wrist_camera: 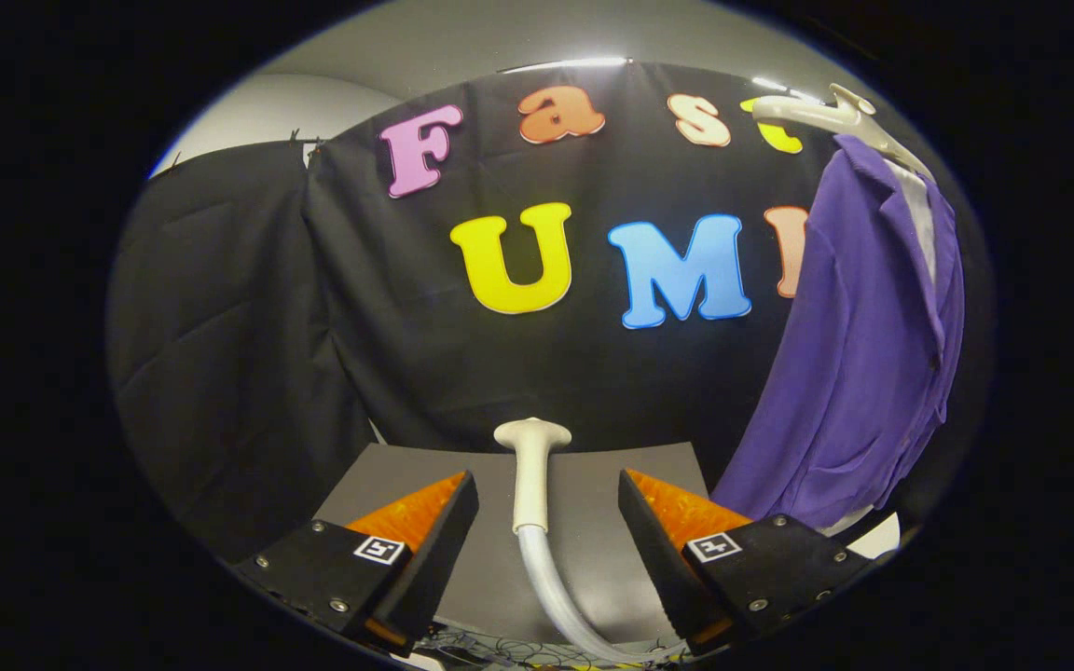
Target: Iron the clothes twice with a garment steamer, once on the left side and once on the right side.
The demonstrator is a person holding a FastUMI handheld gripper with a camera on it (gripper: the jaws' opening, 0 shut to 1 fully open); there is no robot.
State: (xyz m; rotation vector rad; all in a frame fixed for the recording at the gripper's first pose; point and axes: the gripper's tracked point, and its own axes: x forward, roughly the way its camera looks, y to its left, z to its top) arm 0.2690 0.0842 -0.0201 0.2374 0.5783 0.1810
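A white garment steamer head (531,466) lies on a grey tabletop (584,522), its flat nozzle pointing away toward the booth wall and its pale hose (551,587) curving back under the fingers. My gripper (546,489) is open, one finger on each side of the steamer handle with a gap on both sides, touching nothing. A purple shirt (863,354) hangs on a white hanger (826,114) to the right, beyond the right finger, its front facing left and its hem reaching down near the table.
The black booth cloth stands behind the table and wraps around on the left. Tangled cables (518,648) lie below the table's near edge, under the fingers.
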